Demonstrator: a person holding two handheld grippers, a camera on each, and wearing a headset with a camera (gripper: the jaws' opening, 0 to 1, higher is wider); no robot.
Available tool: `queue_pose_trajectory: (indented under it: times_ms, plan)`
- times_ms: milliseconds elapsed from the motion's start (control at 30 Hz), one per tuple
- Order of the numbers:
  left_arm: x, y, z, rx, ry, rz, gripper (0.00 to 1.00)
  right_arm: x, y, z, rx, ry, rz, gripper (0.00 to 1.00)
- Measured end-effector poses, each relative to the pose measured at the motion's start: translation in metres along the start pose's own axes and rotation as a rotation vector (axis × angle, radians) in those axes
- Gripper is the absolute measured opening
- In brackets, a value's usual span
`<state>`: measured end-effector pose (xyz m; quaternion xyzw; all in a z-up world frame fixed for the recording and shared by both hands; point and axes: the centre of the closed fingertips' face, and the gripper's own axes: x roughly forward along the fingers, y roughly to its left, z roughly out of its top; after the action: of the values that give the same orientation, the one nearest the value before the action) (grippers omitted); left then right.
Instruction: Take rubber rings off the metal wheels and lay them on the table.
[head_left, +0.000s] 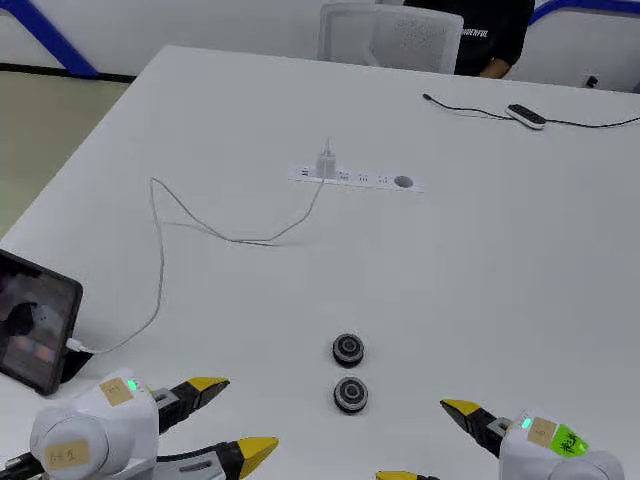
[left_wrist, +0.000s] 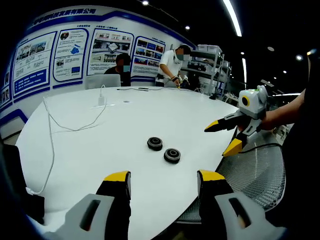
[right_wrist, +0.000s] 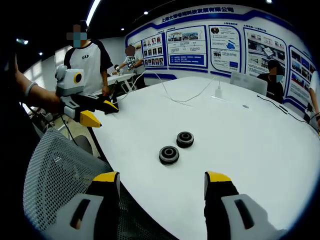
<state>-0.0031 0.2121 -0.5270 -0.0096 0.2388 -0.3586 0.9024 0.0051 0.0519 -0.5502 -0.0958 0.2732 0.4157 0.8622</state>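
Note:
Two small metal wheels, each with a black rubber ring around a silvery hub, lie flat on the white table (head_left: 500, 270). The far wheel (head_left: 347, 349) and the near wheel (head_left: 350, 394) sit close together, not touching. My left gripper (head_left: 234, 415) is open at the lower left, a hand's width from the near wheel. My right gripper (head_left: 427, 442) is open at the lower right. In the left gripper view the open left gripper (left_wrist: 164, 176) faces both wheels (left_wrist: 172, 155), with the right gripper (left_wrist: 225, 135) beyond. In the right gripper view the open right gripper (right_wrist: 162, 176) faces the wheels (right_wrist: 169, 155).
A white power strip (head_left: 355, 179) with a plugged charger lies mid-table, and its white cable (head_left: 160, 240) runs to a tablet (head_left: 35, 320) at the left edge. A black remote on a cord (head_left: 525, 115) lies far right. A chair (head_left: 390, 35) and a seated person stand beyond the far edge.

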Motion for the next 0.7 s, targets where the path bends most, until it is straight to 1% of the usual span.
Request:
queue_pose_trajectory:
  times_ms: [300, 467, 700]
  plan:
    - [0.009, -0.001, 0.001, 0.016, 0.012, -0.021, 0.50, 0.005, -0.002, -0.001, 0.023, 0.011, 0.005, 0.62]
    - [0.014, -0.002, 0.001, 0.024, 0.018, -0.033, 0.47, 0.009, -0.004, 0.000, 0.033, 0.013, 0.004, 0.60]
    - [0.023, -0.006, 0.005, 0.040, 0.025, -0.049, 0.41, 0.014, -0.006, 0.001, 0.046, 0.018, 0.007, 0.53]
